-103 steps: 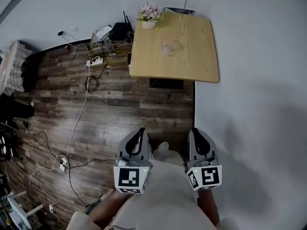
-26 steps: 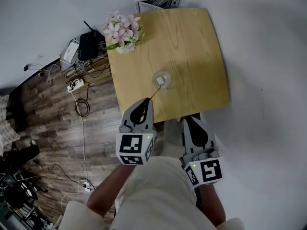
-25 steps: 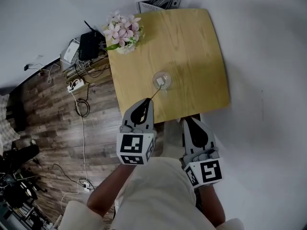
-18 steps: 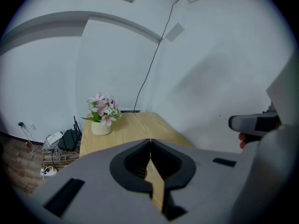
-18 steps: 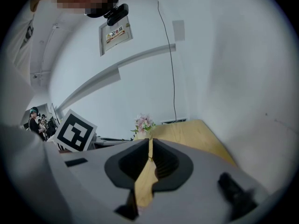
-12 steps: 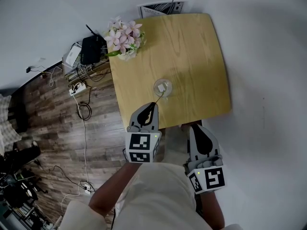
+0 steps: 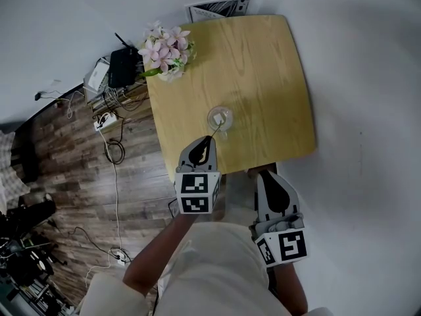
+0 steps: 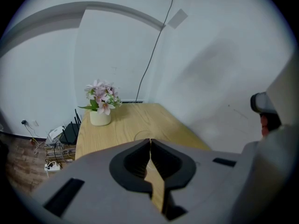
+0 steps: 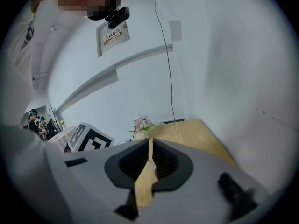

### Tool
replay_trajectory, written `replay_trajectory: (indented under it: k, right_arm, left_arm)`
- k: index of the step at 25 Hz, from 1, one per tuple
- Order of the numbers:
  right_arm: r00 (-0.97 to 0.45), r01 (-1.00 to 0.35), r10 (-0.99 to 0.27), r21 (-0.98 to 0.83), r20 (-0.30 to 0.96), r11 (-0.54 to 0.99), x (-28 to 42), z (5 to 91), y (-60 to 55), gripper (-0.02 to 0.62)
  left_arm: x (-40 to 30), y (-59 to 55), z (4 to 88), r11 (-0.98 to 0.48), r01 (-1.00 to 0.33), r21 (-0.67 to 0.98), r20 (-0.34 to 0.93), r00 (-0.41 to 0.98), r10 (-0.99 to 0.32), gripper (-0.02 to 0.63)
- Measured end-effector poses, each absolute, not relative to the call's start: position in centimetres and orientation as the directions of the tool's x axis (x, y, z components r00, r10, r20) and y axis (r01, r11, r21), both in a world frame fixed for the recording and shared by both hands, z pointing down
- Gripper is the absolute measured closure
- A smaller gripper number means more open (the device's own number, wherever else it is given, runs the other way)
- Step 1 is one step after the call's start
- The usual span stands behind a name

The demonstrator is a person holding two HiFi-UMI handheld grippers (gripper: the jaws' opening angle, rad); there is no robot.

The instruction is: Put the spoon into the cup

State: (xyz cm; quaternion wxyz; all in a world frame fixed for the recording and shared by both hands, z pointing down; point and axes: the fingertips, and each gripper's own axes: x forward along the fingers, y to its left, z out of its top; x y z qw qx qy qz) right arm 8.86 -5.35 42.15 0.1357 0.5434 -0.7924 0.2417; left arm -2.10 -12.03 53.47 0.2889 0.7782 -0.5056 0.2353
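Right tool (image 7: 266,175) sits off the surface (image 7: 263,78) edge, jaws together, empty. Left tool (image 7: 209,143) is likewise closed on nothing, tips just short of the spoon (image 7: 216,129) handle. Spoon looks thin, light, stiff, slippery: grip mid-handle. Its pale bowl seems already inside the fragile glass cup (image 7: 220,118); tip contact unclear.

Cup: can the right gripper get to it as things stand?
Probably yes. The table between the right gripper and the cup is bare; the left gripper, shut on the spoon, sits at the cup's other side. Right fingers are shut; they'd need opening.
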Motion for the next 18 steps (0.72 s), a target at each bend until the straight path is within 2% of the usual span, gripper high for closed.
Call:
replay_trajectory:
  k: [6,8,9,15,16,18]
  right_arm:
    - [-0.357,-0.933,-0.804,-0.229,0.476,0.278,9.8,41.9,-5.2,0.554]
    - [-0.352,-0.935,-0.807,-0.226,0.475,0.275,9.9,41.9,-5.1,0.554]
    - [-0.351,-0.935,-0.807,-0.225,0.475,0.274,9.9,41.8,-5.0,0.554]
    - [-0.350,-0.936,-0.813,-0.218,0.466,0.278,9.6,41.3,-4.3,0.554]
    - [-0.350,-0.936,-0.814,-0.218,0.464,0.278,9.6,41.2,-4.1,0.554]
    - [-0.348,-0.936,-0.818,-0.215,0.459,0.278,9.4,40.9,-4.0,0.554]
  left_arm:
    - [-1.2,-11.9,52.7,-0.346,-0.909,0.234,0.636,0.412,-0.652,0.591]
    - [-1.1,-11.7,52.6,-0.350,-0.906,0.238,0.633,0.418,-0.651,0.497]
    - [-1.1,-11.6,52.6,-0.351,-0.905,0.240,0.632,0.420,-0.651,0.494]
    - [-1.7,-10.7,51.4,-0.351,-0.906,0.235,0.619,0.418,-0.665,0.506]
    - [-2.0,-10.6,51.1,-0.343,-0.911,0.229,0.616,0.409,-0.673,0.518]
    - [-2.8,-10.2,50.5,-0.320,-0.923,0.214,0.616,0.381,-0.689,0.586]
